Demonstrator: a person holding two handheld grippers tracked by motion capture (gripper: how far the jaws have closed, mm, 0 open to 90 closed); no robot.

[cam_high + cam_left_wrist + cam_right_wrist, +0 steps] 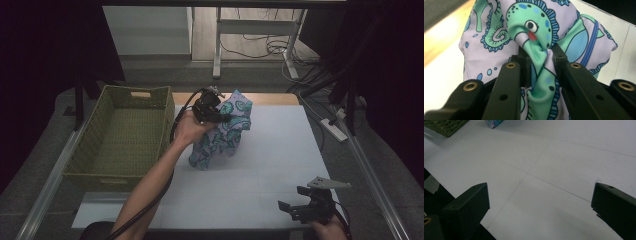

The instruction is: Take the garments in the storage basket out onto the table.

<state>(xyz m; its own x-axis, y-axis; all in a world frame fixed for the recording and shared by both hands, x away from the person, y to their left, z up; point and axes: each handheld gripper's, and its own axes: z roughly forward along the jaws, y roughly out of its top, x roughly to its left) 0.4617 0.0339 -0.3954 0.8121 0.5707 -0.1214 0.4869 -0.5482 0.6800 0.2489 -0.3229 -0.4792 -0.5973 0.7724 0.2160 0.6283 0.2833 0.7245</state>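
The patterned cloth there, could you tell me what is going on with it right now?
A person's left gripper is shut on the patterned cloth, pinching a fold and holding it up over the white table, just right of the green woven basket. The right gripper is open, holding nothing, at the table's near right edge.

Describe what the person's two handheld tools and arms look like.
Both are black. The left tool trails a black cable along a bare, sleeveless forearm; its two flat jaws carry brass-coloured screw inserts and small holes. The right tool bears a grey three-cornered plate on top, and its jaws are broad, blocky and matte.
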